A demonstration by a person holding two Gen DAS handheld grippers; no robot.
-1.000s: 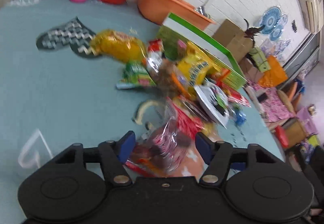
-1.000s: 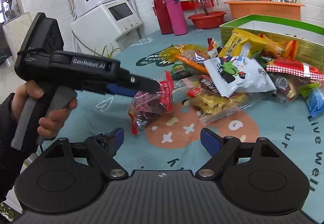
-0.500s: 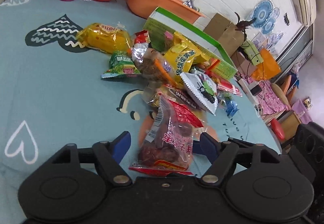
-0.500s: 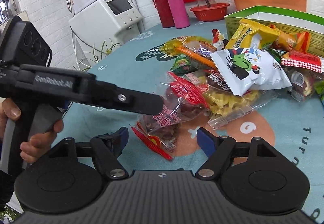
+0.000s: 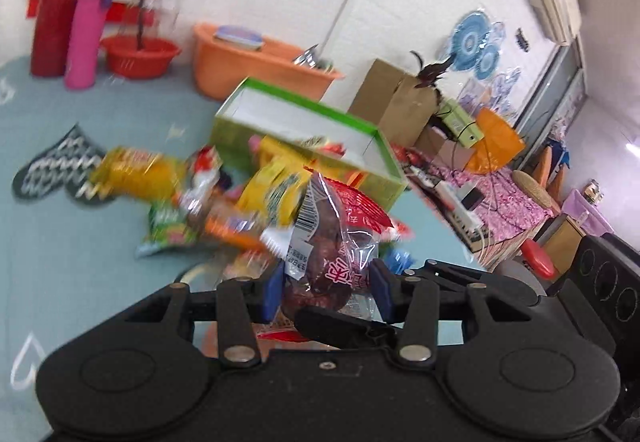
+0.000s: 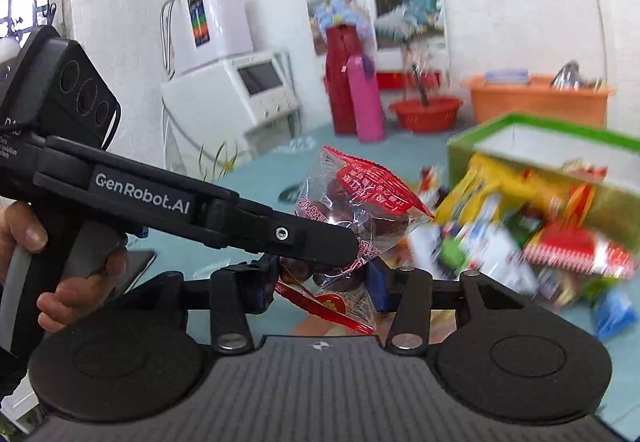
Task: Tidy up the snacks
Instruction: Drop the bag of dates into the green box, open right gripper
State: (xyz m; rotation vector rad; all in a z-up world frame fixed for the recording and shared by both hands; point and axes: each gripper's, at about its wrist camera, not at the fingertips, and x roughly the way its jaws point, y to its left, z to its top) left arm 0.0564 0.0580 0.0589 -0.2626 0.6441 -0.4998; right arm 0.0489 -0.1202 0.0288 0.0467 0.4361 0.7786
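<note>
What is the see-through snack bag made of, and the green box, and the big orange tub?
The snack bag looks like thin clear plastic film with red printed ends: it is shiny and crinkled, and dark round snacks show through. The green box seems to be cardboard: flat stiff walls, a plain white inside, a matte look. The orange tub looks like smooth moulded plastic, one even colour with a rolled rim.

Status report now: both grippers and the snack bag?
Left gripper shut on date bag, lifted. Right gripper closing around the same bag. Green box ahead, path clear.
</note>
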